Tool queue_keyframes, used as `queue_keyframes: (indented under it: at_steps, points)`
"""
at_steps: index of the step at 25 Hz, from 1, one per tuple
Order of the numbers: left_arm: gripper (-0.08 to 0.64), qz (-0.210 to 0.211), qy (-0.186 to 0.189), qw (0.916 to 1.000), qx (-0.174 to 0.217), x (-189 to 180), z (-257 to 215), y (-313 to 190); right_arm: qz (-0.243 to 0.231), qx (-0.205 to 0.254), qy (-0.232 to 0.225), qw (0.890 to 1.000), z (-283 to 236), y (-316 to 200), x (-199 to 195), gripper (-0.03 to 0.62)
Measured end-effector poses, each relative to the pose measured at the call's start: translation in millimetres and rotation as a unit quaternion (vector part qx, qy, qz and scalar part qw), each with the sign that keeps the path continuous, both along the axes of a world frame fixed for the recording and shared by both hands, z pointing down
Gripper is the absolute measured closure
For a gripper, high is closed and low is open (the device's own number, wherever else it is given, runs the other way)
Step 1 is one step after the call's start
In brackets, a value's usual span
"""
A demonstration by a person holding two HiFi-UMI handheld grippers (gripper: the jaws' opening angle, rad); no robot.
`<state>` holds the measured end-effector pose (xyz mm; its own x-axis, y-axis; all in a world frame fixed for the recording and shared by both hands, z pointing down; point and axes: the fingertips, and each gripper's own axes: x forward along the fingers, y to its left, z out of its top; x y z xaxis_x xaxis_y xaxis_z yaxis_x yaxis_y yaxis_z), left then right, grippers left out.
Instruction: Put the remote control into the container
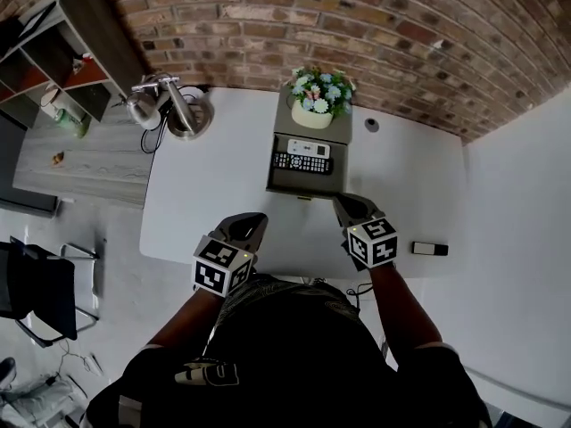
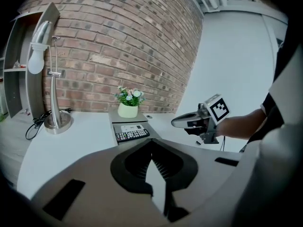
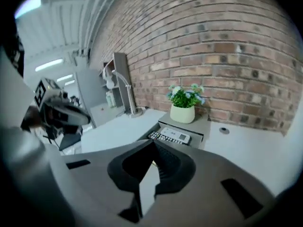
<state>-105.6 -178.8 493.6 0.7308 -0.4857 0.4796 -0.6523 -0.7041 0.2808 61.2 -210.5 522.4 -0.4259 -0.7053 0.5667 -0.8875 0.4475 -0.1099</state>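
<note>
A grey open container (image 1: 278,185) sits mid-table against the brick wall. Inside lie a black remote control (image 1: 302,163) and, behind it, a white remote (image 1: 309,148). Both also show in the left gripper view, black remote (image 2: 132,135) and white remote (image 2: 129,128), and in the right gripper view, black remote (image 3: 163,138). My left gripper (image 1: 252,224) hovers over the table's near edge, left of the container, shut and empty. My right gripper (image 1: 351,206) is raised just right of the container's front corner, jaws shut with nothing between them.
A flower pot (image 1: 314,114) stands on the container's back part. A desk lamp (image 1: 178,105) with a cable is at the table's far left. A small black object (image 1: 429,249) lies near the right front edge. A shelf (image 1: 53,52) and a chair (image 1: 36,292) stand left of the table.
</note>
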Motion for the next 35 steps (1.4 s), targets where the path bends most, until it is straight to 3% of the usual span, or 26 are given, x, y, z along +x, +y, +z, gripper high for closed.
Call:
queue_keyframes:
  at_steps: [3, 6, 12, 17, 23, 27, 35]
  points:
    - [0.555, 0.018, 0.011, 0.9997, 0.008, 12.4, -9.6, 0.1, 0.072, -0.008, -0.121, 0.99, -25.9, 29.2, 11.1, 0.584]
    - [0.555, 0.034, 0.019, 0.9991, 0.016, 23.3, -17.3, 0.7, 0.116, -0.001, -0.164, 0.98, -40.1, 51.6, 21.2, 0.584]
    - [0.555, 0.076, 0.007, 0.9968, 0.021, 45.6, -16.2, 8.2, 0.142, 0.001, -0.151, 0.978, -30.5, 88.1, 23.8, 0.584]
    - [0.555, 0.101, 0.004, 0.9948, 0.015, 63.7, -15.1, 12.3, 0.133, 0.004, -0.141, 0.981, -22.4, 99.6, 16.4, 0.583]
    - [0.555, 0.108, -0.005, 0.9939, 0.018, 70.7, -13.7, 15.6, 0.15, -0.006, -0.131, 0.98, -15.5, 104.4, 28.4, 0.583]
    - [0.555, 0.098, 0.009, 0.9952, 0.006, 75.0, -12.9, 16.8, 0.148, -0.014, -0.126, 0.981, -10.4, 107.2, 30.7, 0.583]
    - [0.555, 0.098, -0.017, 0.9949, -0.015, 75.8, 4.2, 22.4, 0.137, -0.02, -0.115, 0.984, -4.0, 107.5, 30.8, 0.583]
